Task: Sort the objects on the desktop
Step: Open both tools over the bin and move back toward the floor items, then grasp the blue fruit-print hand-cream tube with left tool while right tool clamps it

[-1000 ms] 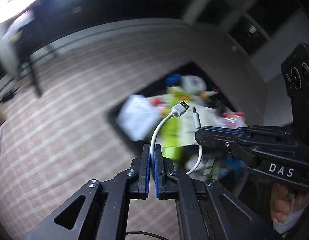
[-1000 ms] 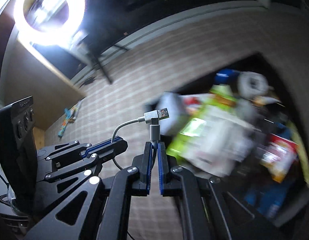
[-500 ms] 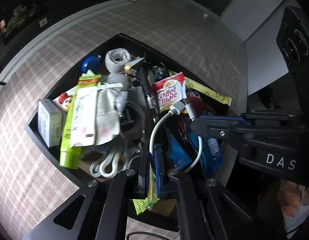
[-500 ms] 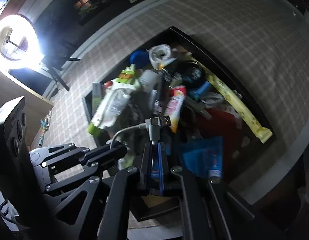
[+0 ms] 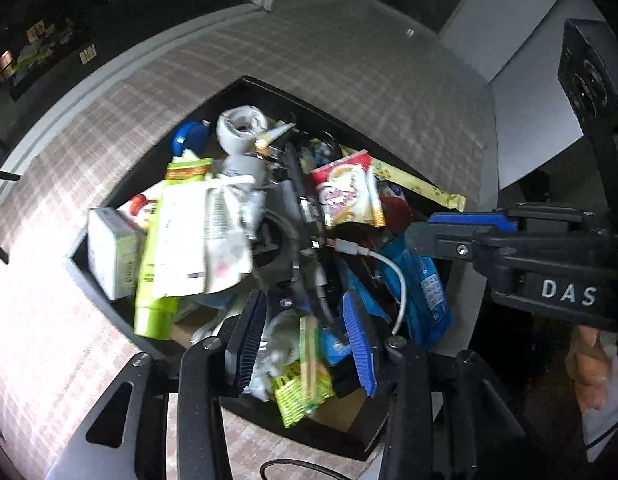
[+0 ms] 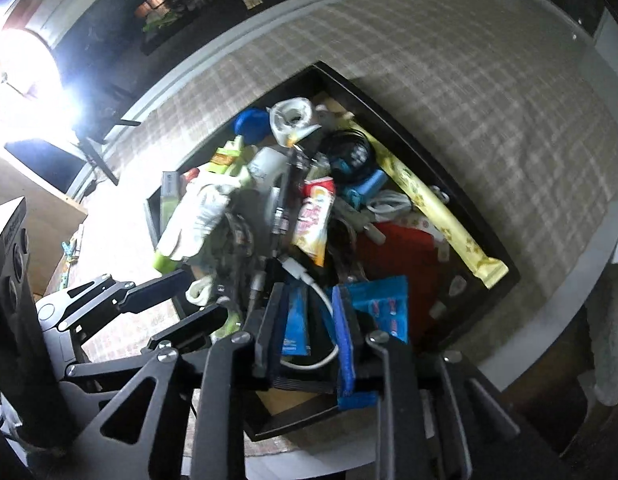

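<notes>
The white USB cable (image 5: 393, 276), curved with a silver plug, lies free on the cluttered black tray (image 5: 269, 88) while left gripper (image 5: 305, 336) and right gripper (image 6: 309, 336) jaws are opening.

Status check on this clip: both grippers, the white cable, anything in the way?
Left gripper and right gripper opening, pads off. White USB cable loose atop clutter in black tray. Nothing blocking.

Both claws point steeply down, side by side. The left claw (image 5: 305, 334) and right claw (image 6: 309, 330) are opening, pads pressing on nothing. A hand (image 5: 591, 364) shows behind the right claw.
</notes>
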The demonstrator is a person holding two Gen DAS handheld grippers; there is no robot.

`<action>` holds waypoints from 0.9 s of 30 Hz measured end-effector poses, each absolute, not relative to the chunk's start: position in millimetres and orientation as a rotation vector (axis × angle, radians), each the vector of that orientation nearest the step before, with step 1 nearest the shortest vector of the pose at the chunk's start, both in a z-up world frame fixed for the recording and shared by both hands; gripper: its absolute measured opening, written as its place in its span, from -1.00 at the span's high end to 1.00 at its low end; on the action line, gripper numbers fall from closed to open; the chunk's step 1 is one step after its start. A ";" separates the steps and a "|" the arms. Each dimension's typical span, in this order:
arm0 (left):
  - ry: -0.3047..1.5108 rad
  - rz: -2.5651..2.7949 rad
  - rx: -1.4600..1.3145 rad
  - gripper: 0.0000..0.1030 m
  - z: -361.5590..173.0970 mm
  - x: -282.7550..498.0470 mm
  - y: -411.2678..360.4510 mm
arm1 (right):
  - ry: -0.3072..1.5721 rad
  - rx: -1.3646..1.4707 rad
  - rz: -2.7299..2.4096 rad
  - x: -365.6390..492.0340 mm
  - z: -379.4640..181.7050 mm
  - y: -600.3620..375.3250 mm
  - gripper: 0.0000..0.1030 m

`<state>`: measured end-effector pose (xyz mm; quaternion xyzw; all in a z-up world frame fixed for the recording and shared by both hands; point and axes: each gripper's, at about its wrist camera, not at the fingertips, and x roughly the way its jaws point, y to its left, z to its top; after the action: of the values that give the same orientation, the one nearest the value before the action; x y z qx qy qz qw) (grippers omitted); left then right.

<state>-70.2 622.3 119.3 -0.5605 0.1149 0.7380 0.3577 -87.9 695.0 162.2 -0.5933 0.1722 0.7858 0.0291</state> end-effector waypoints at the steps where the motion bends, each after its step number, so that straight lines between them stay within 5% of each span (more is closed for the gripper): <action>1: 0.288 1.918 -1.447 0.26 121.5 -72.3 615.9 | 0.525 -1.826 2.436 -89.6 165.2 692.0 0.52; 12: 0.268 2.167 -1.478 0.26 127.9 -111.8 498.8 | 0.334 -1.898 2.572 -135.3 175.6 618.5 0.47; 27: 0.211 2.534 -1.839 0.26 66.7 -176.2 196.8 | 0.038 -2.134 2.791 -233.0 154.0 401.3 0.40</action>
<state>-176.2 196.8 66.7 -0.5861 0.0673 0.8075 0.0016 -233.0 401.3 154.0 -0.5968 0.0105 0.7807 -0.1847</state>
